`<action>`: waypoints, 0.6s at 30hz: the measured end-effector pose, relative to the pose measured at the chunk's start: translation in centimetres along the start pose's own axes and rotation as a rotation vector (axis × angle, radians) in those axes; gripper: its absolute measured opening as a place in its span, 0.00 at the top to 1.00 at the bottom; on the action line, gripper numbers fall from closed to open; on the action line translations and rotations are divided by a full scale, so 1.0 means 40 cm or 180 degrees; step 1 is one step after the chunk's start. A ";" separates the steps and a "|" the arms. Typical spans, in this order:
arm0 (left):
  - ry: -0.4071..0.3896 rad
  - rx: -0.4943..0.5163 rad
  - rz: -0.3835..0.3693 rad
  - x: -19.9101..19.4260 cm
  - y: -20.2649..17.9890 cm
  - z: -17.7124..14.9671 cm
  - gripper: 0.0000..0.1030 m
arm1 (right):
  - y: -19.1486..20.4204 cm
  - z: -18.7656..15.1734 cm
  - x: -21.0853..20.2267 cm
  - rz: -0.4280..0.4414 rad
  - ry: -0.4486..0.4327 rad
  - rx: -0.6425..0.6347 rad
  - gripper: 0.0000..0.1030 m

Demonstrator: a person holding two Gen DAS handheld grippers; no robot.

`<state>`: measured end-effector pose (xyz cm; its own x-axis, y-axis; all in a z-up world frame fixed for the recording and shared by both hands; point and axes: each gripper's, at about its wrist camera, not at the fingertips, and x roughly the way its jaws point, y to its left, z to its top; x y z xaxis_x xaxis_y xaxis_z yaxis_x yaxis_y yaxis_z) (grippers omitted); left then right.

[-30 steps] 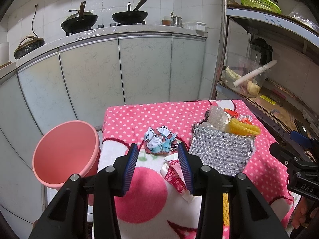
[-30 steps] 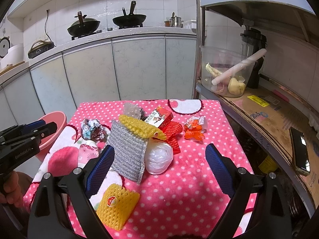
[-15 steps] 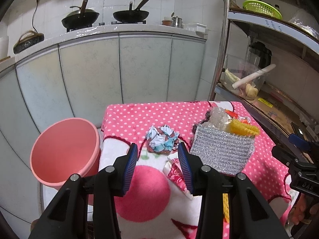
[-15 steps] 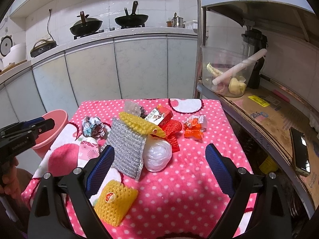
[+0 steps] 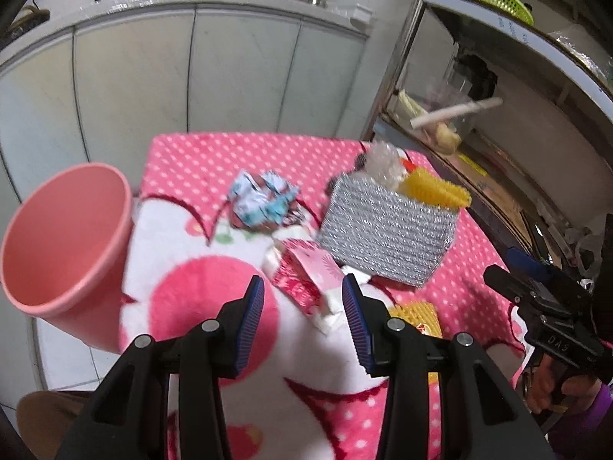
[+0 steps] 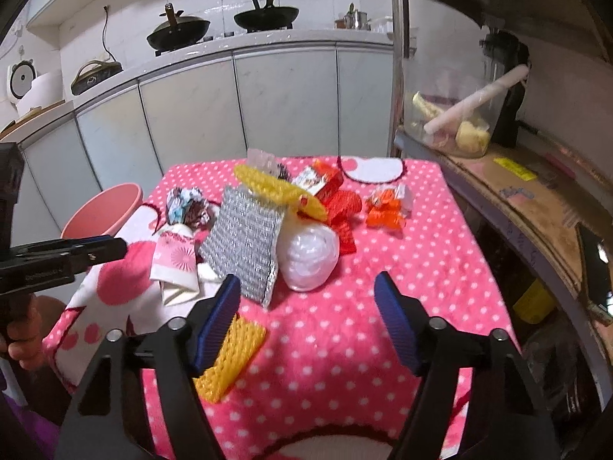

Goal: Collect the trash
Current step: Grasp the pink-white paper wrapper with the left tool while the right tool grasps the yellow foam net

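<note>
Left gripper (image 5: 302,306) jaws spread, empty, lined up on pink-white wrapper (image 5: 306,274) lying on polka-dot tablecloth (image 5: 199,161). Straddle wrapper fully, pinch its middle, then carry to pink bin (image 5: 65,245) at table's left edge.

Right gripper (image 6: 306,322) jaws closing on nothing; yellow foam net (image 6: 230,356) beside its left finger.

Silver pouch (image 5: 387,234) sits just beside wrapper and could snag. Crumpled blue paper (image 5: 264,203) just beyond.

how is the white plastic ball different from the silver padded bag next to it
The white plastic ball is round, smooth and crumpled into a lump; the silver padded bag is flat, rectangular and ribbed. The ball lies low on the cloth, while the bag stands propped up, taller. Both sit unheld on the pink dotted tablecloth.
</note>
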<state>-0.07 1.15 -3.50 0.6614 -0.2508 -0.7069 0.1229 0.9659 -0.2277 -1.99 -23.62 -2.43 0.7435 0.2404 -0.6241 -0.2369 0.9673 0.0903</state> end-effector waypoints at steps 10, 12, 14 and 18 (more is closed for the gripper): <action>0.0246 -0.0060 -0.0039 0.097 -0.026 0.011 0.82 | -0.010 0.003 0.038 0.0337 0.0131 0.0165 0.48; 0.0258 -0.0066 -0.0039 0.103 -0.025 0.009 0.86 | -0.007 0.014 0.044 0.0395 0.0114 0.0188 0.48; 0.0221 -0.0072 -0.0116 0.096 -0.019 0.010 0.92 | -0.002 0.029 0.050 0.0456 0.0080 0.0198 0.48; 0.0136 -0.0010 -0.0167 0.066 -0.022 0.013 0.96 | 0.002 0.061 0.063 0.0501 0.0013 0.0201 0.48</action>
<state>1.95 -0.33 -4.79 0.6220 -0.3037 -0.7217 0.1543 0.9512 -0.2672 1.40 -22.75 -2.12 0.6976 0.3892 -0.6016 -0.3105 0.9209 0.2357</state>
